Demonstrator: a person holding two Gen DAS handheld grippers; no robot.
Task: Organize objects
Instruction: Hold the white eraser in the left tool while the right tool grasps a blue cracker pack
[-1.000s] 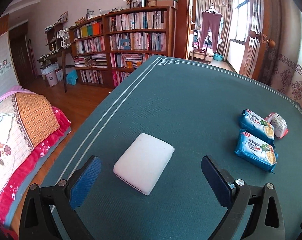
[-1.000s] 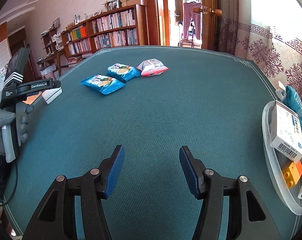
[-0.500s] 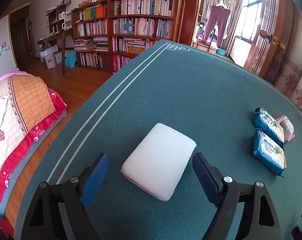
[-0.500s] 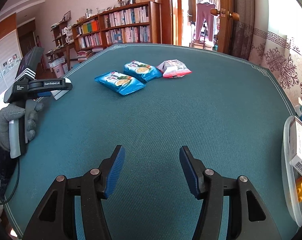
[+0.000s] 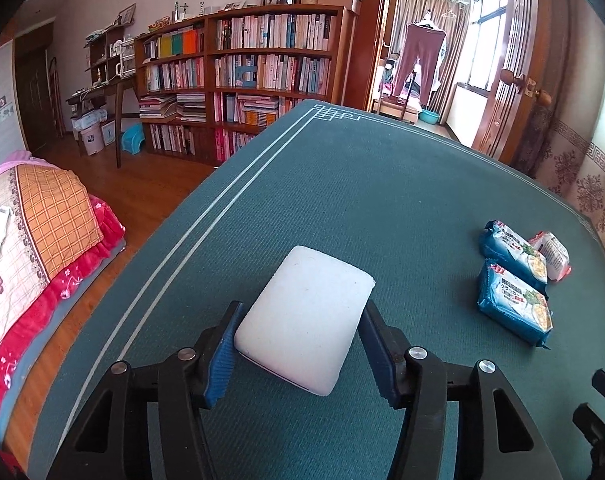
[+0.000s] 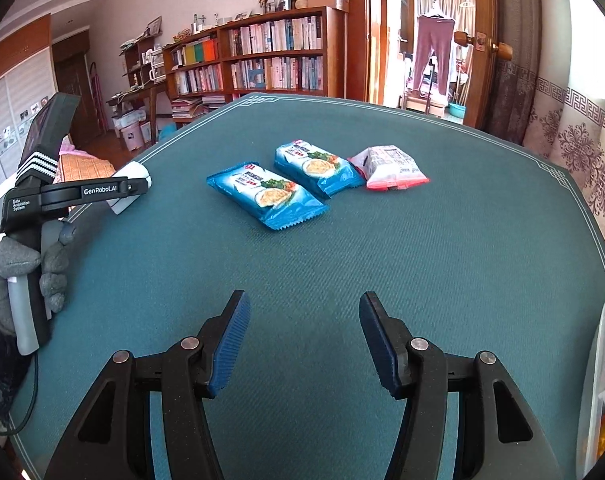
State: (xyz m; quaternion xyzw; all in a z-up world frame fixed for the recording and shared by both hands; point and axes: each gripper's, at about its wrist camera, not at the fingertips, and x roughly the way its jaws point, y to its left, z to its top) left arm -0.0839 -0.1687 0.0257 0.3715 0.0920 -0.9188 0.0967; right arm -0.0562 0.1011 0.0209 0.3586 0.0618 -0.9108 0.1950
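White pad (image 5: 308, 312), soft, light, likely compressible; left tongs (image 5: 298, 340) closing across its near long sides; right tongs (image 6: 300, 338) open, empty.

A wide wooden bookcase (image 5: 238, 80) packed with books lines the pale wall beyond the far left corner of the table (image 5: 342, 184). Warm wooden floor (image 5: 142, 184) runs to a bed (image 5: 34, 232) with a checked quilt, while daylight floods through a curtained window (image 5: 482, 48) past the open doorway.
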